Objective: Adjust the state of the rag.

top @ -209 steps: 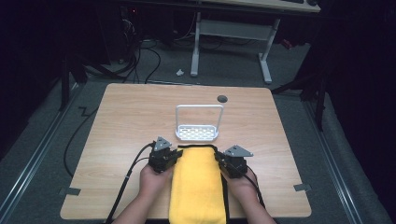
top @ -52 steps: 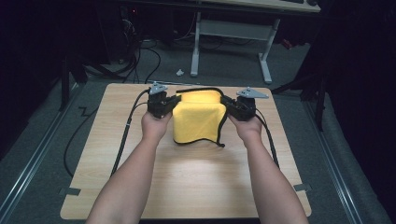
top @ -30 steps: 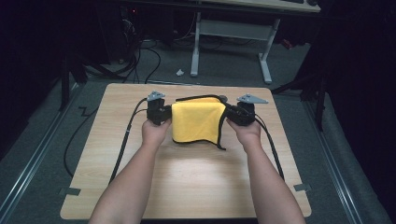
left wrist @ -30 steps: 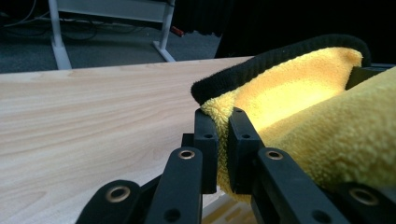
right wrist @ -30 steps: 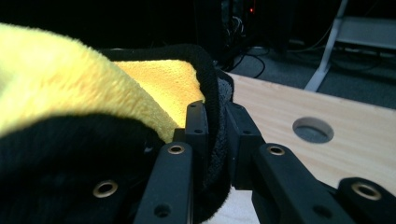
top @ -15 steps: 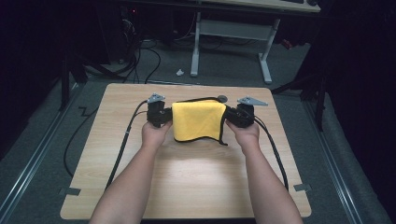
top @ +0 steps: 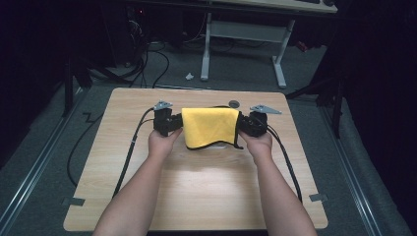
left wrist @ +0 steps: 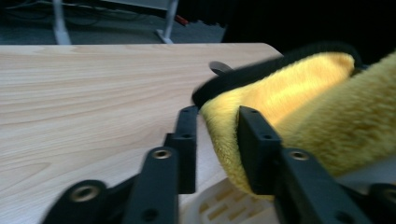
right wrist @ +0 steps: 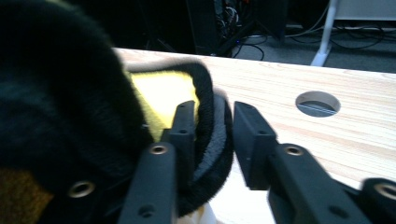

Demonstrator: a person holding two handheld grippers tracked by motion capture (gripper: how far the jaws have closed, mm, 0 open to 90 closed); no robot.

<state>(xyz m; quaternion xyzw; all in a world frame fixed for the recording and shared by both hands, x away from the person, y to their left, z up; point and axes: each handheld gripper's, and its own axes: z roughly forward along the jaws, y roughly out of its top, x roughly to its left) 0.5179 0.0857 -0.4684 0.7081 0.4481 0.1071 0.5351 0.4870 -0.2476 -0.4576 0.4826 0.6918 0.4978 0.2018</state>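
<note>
The cloth (top: 210, 127) is yellow and fluffy with a black binding along its edge. It hangs folded over a white rack near the far middle of the table (top: 123, 196), between the two grippers.

From above the rack is hidden under the cloth. The left gripper view shows a slotted white piece of the rack (left wrist: 219, 205) below the jaws, and the pile of the cloth (left wrist: 299, 116) up close. The right gripper view shows the black binding (right wrist: 212, 140) bunched up, and a round hole (right wrist: 317, 103) in the tabletop.

The left gripper (left wrist: 217, 140) has just been opening; its jaws stand apart with the cloth's edge loose between them. The right gripper (right wrist: 215, 137) has likewise been opening, its jaws apart and the binding slack between them.
</note>
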